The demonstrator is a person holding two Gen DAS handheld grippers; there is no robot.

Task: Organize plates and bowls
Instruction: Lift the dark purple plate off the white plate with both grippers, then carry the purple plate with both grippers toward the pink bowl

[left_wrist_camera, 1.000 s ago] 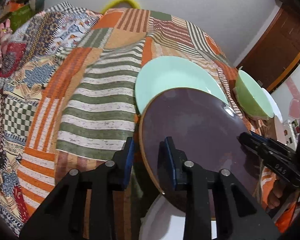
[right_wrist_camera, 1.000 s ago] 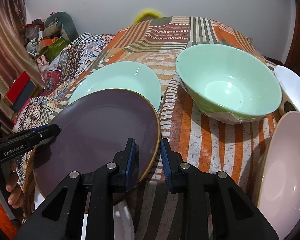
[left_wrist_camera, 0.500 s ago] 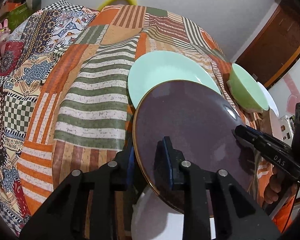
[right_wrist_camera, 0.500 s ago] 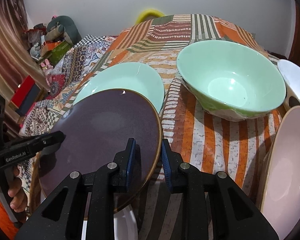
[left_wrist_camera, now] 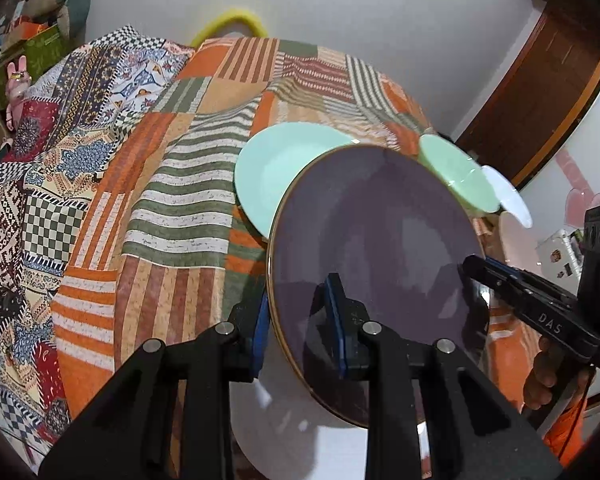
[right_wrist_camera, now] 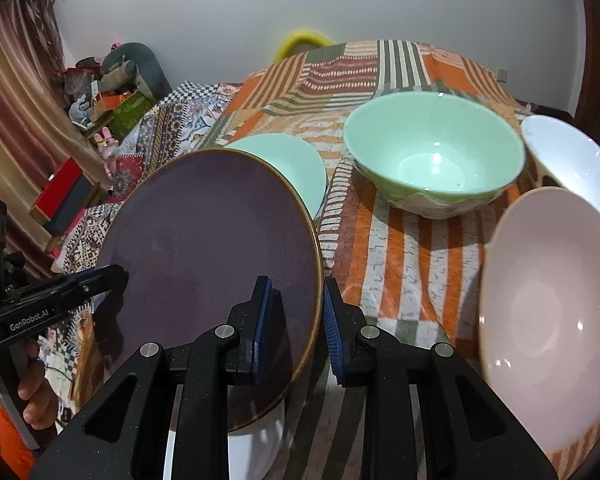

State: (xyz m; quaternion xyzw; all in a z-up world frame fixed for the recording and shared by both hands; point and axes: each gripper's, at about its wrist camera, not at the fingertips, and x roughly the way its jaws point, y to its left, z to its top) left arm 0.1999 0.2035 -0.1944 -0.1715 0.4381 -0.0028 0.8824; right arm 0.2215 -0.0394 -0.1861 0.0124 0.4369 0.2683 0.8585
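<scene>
Round dark purple glazed ceramic plate (right_wrist_camera: 208,264) held tilted above patchwork cloth (left_wrist_camera: 172,216), over white dish (left_wrist_camera: 300,440). Left gripper (left_wrist_camera: 300,320) and right gripper (right_wrist_camera: 294,320) each pinching opposite rim. Likely stiff, fragile, slippery glaze; rim grip best.

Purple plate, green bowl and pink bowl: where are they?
purple plate (right_wrist_camera: 204,240), right wrist view, middle of its dark face.
green bowl (right_wrist_camera: 432,168), right wrist view, inside bottom.
pink bowl (right_wrist_camera: 540,312), right wrist view, inner hollow.

pretty even indoor light, heavy fisheye bend plus dark corners, little glare spots on the green bowl (right_wrist_camera: 434,160), pink bowl (right_wrist_camera: 548,316) right of the tongs blurry
</scene>
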